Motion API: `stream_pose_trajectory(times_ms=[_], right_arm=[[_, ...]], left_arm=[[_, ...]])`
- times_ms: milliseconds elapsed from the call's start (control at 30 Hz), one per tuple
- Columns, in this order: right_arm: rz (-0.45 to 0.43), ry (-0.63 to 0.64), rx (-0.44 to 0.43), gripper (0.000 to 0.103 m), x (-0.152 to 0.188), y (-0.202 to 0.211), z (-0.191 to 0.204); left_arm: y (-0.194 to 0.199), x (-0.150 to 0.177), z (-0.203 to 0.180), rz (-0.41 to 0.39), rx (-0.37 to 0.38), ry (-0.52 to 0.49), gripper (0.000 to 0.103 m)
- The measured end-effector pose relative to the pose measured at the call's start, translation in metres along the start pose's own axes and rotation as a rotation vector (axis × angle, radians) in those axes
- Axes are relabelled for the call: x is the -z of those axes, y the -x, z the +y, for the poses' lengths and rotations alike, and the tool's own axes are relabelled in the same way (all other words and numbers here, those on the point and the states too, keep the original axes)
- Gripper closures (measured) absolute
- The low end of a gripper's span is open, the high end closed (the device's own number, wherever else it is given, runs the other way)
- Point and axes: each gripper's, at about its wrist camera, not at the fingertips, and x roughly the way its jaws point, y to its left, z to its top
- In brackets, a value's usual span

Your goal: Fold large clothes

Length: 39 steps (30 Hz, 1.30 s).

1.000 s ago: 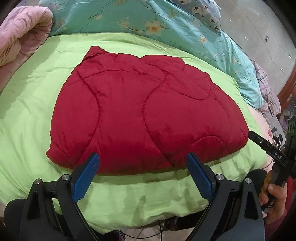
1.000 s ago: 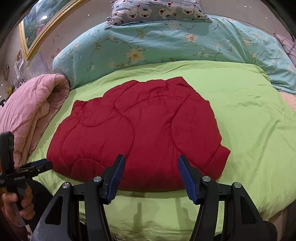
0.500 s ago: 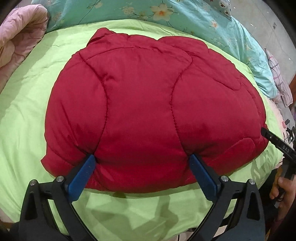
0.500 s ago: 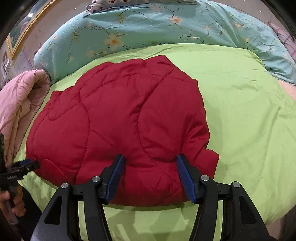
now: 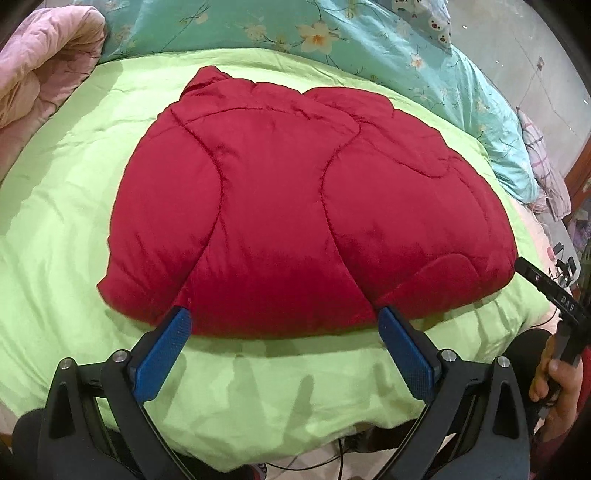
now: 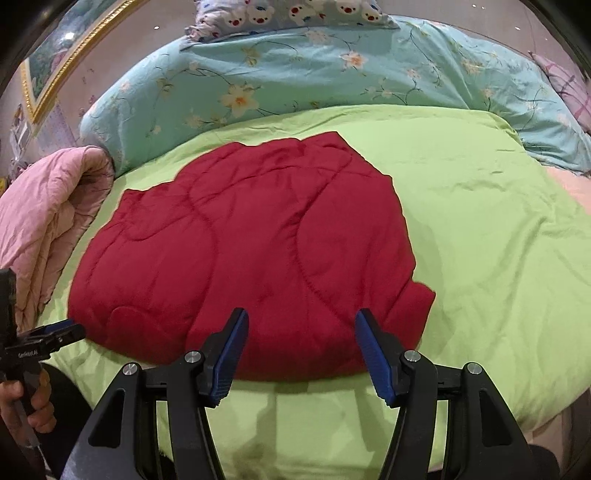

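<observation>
A red quilted garment (image 5: 295, 199) lies folded in a rounded bundle on the lime green bedcover (image 5: 55, 221); it also shows in the right wrist view (image 6: 251, 251). My left gripper (image 5: 282, 317) is open, its blue pads at the bundle's near edge, holding nothing. My right gripper (image 6: 301, 317) is open, its pads over the near right part of the garment, holding nothing. The right gripper's body shows at the right edge of the left wrist view (image 5: 554, 291); the left gripper's tip shows at the left of the right wrist view (image 6: 55, 332).
A teal floral duvet (image 6: 332, 74) and a bear-print pillow (image 6: 295, 14) lie at the head of the bed. A pink quilt (image 6: 40, 214) is bunched at the left. The bed's near edge (image 5: 295, 435) drops off just below the grippers.
Both grippers moved in close to the garment half a second ago, then drew back toward the near edge. They stayed open throughout. The garment lies in the same place.
</observation>
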Motion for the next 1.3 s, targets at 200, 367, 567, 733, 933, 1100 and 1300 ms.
stream_pose_trajectory(times_ms=[200, 367, 567, 733, 933, 1100, 1300], right_arm=[[0.008, 0.032, -0.034, 0.037, 0.009, 0.017, 0.014], [0.03, 0.069, -0.054, 0.029, 0.021, 0.024, 0.029], [0.075, 0.121, -0.064, 0.023, 0.039, 0.024, 0.044], [0.104, 0.136, -0.079, 0.018, 0.049, 0.024, 0.049], [0.124, 0.149, -0.09, 0.018, 0.054, 0.028, 0.051], [0.109, 0.19, -0.086, 0.017, 0.049, 0.04, 0.058], [0.07, 0.249, -0.115, 0.011, 0.032, 0.063, 0.07]], left_arm=[[0.011, 0.011, -0.007, -0.003, -0.019, -0.012, 0.001], [0.016, 0.023, -0.01, 0.01, -0.047, -0.017, 0.001], [0.014, 0.042, -0.015, 0.04, -0.122, -0.046, 0.001], [0.02, 0.051, -0.019, 0.041, -0.161, -0.067, 0.001], [0.037, 0.047, -0.029, -0.007, -0.216, -0.108, 0.001], [0.055, 0.038, -0.04, -0.055, -0.251, -0.151, 0.001], [0.076, 0.025, -0.048, -0.105, -0.271, -0.175, 0.001]])
